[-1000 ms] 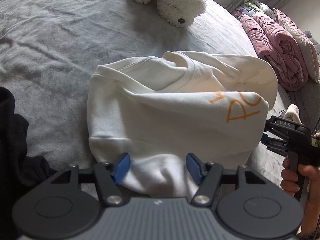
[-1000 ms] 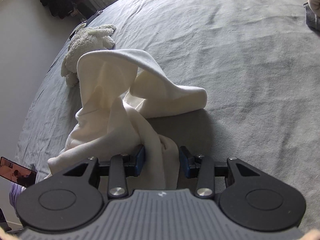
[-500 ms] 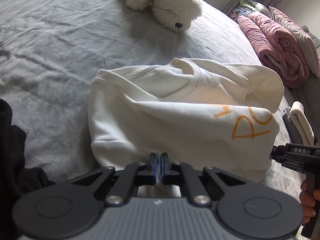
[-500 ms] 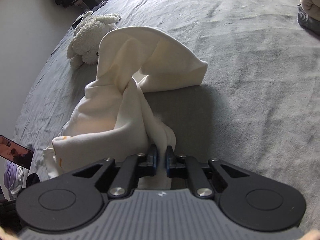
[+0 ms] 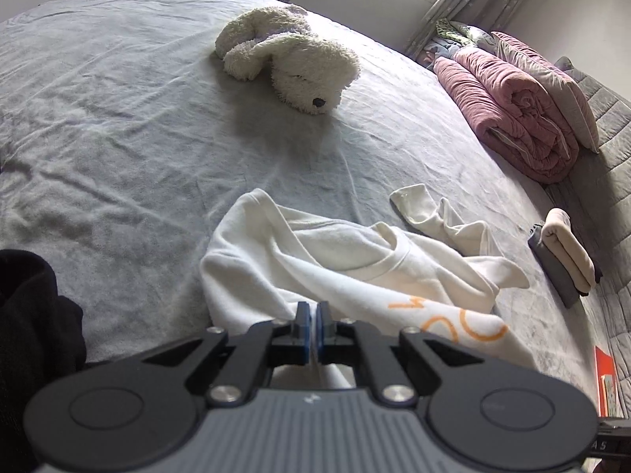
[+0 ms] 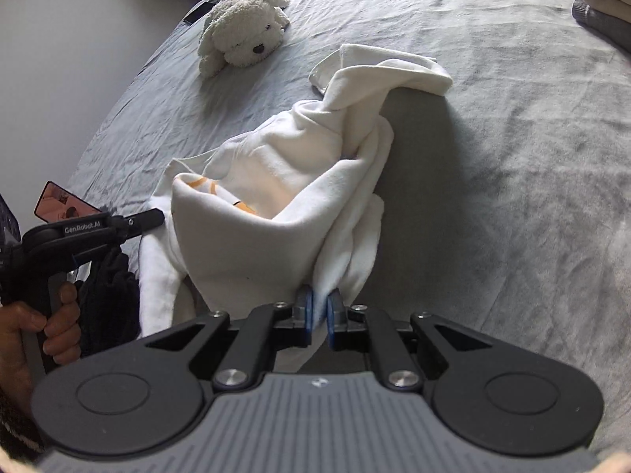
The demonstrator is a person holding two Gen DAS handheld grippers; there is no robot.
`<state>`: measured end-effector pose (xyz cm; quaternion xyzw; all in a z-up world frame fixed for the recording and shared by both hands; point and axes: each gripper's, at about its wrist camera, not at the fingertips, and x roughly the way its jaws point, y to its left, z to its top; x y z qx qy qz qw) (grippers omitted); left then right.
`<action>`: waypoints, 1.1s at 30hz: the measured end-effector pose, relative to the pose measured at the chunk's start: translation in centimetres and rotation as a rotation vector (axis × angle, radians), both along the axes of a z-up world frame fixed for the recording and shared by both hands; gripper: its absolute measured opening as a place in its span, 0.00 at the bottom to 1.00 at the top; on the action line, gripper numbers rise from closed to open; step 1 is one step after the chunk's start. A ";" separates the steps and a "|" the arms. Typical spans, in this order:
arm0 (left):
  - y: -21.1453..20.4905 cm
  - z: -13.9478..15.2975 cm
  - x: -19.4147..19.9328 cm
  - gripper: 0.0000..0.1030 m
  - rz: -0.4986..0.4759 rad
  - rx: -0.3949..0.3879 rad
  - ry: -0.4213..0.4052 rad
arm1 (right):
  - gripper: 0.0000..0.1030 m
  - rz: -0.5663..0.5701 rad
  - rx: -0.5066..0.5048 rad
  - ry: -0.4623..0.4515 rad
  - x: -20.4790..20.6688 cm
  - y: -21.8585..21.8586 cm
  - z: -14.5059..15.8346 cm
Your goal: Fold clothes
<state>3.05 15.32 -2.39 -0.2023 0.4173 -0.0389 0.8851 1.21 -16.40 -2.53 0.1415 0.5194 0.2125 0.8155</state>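
A fluffy white plush dog (image 5: 292, 59) lies on the wrinkled grey bed sheet (image 5: 118, 118). A rolled pink quilt (image 5: 512, 114) sits by the curtained window, a folded beige and grey stack (image 5: 564, 260) near the bed's edge.

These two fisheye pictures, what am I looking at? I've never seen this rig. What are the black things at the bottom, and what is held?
No robot here: a person holds a hand-held gripper in each hand, each with a camera looking along its fingers. One picture is from the left gripper, the other from the right gripper, so each black shape is that gripper itself. Both are shut on a white sweatshirt with orange print, partly lifted off a grey bed. In the right view, the person's hand holds the left gripper's handle. Also on the bed: a plush dog, a pink quilt and folded clothes.
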 end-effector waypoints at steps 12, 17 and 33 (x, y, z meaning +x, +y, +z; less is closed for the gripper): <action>0.4 2.4 -1.7 0.02 -0.110 -0.074 -0.066 | 0.09 0.129 0.032 -0.004 -7.6 4.4 2.4; 0.4 2.4 -1.6 0.02 -0.170 -0.025 -0.049 | 0.09 0.206 0.032 0.011 -8.4 7.0 1.9; 3.0 0.3 0.2 0.35 -0.081 0.023 0.072 | 0.30 0.247 0.092 0.023 -6.3 5.0 1.9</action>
